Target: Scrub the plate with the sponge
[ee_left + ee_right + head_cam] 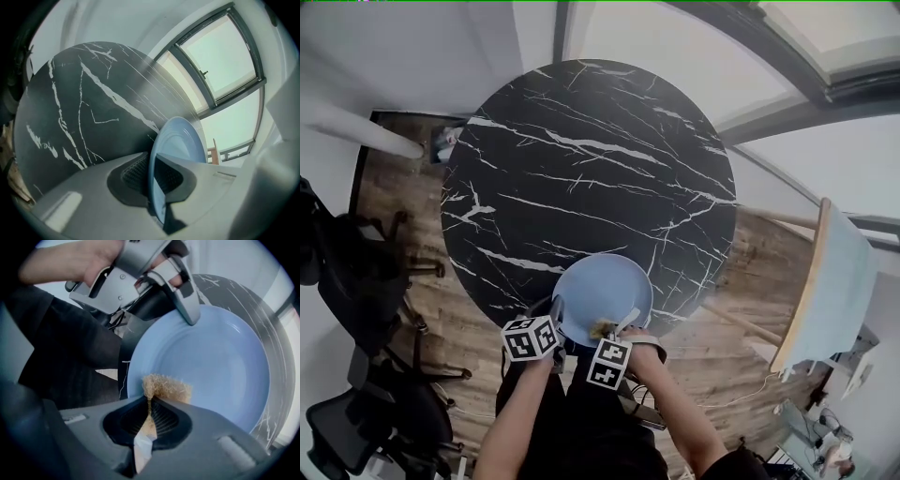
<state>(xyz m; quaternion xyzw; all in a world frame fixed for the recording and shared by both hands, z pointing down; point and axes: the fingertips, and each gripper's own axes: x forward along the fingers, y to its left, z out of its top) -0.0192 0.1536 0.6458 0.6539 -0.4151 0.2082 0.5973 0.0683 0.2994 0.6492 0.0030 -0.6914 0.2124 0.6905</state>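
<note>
Clamping the pale blue plate [180,138] by its rim between the left gripper [151,164] jaws at the black marble table's [581,159] near edge; pinching the tan sponge [166,386] tight in the right gripper [151,401], against the plate's inner face.

The plate [605,291] looks smooth and faintly glossy, the sponge [166,386] fuzzy and coarse. Polished black marble-look counter [581,169] with white veins, wood-plank floor [394,187] matt.

Pale blue plate [602,295] in the grey left claw [152,163]; tan sponge [167,386] in the grey right claw [150,400]; black, white-veined counter [581,159] beyond both.
</note>
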